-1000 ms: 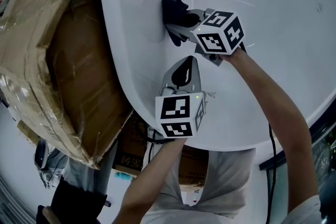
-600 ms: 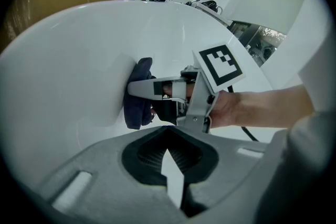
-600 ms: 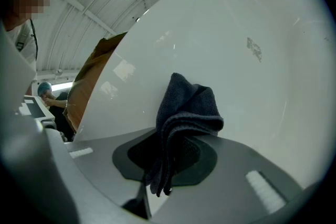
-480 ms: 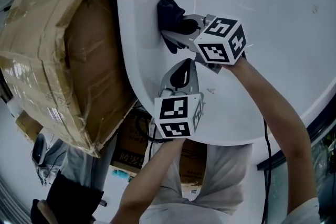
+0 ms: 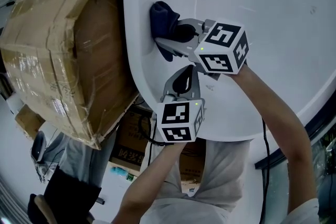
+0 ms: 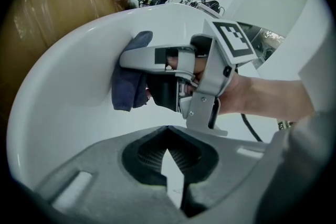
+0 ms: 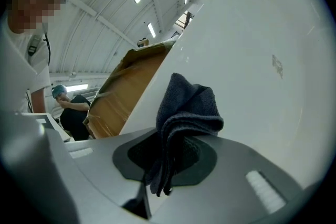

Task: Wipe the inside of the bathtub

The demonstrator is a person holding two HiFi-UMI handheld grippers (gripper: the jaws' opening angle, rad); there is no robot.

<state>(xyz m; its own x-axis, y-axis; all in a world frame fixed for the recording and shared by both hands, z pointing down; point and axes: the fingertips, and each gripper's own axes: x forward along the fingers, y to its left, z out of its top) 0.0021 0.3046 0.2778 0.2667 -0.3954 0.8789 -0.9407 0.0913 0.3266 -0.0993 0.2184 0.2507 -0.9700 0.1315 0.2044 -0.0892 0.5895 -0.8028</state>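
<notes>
Head view: the left gripper (image 5: 182, 75) sits nearest, by 6 o'clock, its jaws closed on nothing. Just past it, the right gripper (image 5: 167, 39) pinches a dark blue cloth (image 5: 159, 14). The cloth is folded, bunched and pressed on the smooth white bathtub (image 5: 273, 18) wall at 11 o'clock. A brown cardboard box (image 5: 63, 44) stands beside the tub at 9 o'clock.

Left gripper (image 5: 185, 65) and right gripper (image 5: 165, 35) are the same kit tbh: grey plastic shells, black ribbed pads (image 6: 149, 153) inside the jaws, and each has a white cube (image 5: 180, 121) covered in black square markers, with a tiny green light (image 5: 195, 104) on one edge. Right one's bracket shows a couple of small screws (image 6: 201, 98), and a thin black cable (image 5: 263, 144) trails off it. Person's wearing a pale short-sleeved T-shirt (image 5: 223, 176)
</notes>
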